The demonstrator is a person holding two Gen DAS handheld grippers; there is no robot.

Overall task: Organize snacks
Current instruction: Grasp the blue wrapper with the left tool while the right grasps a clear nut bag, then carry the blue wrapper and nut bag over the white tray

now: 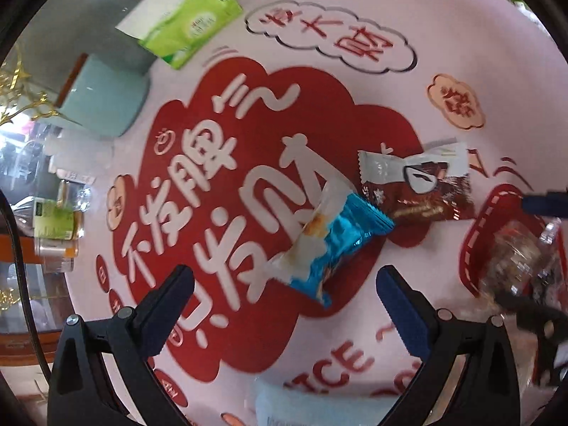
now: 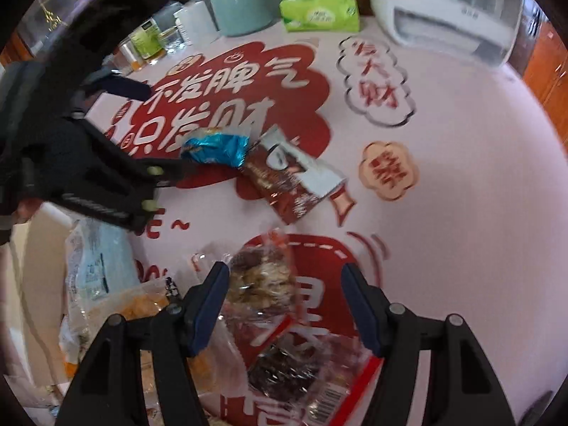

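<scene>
Blue snack pack [image 1: 321, 239] lies flat on pink printed tablecloth [image 1: 461, 35], centre, touching brown snack pack [image 1: 422, 186] at its 2 o'clock. L gripper [image 1: 285, 284] released, jaws wide, hanging just short of blue pack, no contact. R gripper [image 2: 285, 285] spread apart over clear bag of dark snacks [image 2: 262, 280] (pads not pressing it, left pad close). Green tissue pack [image 1: 193, 23] at 11 o'clock, teal cup [image 1: 106, 99] w/ it at 10.

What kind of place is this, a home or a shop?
Most likely a home dining table: a printed tablecloth carries a green tissue pack, a teal container and small jars, with wrapped snacks lying loose.
</scene>
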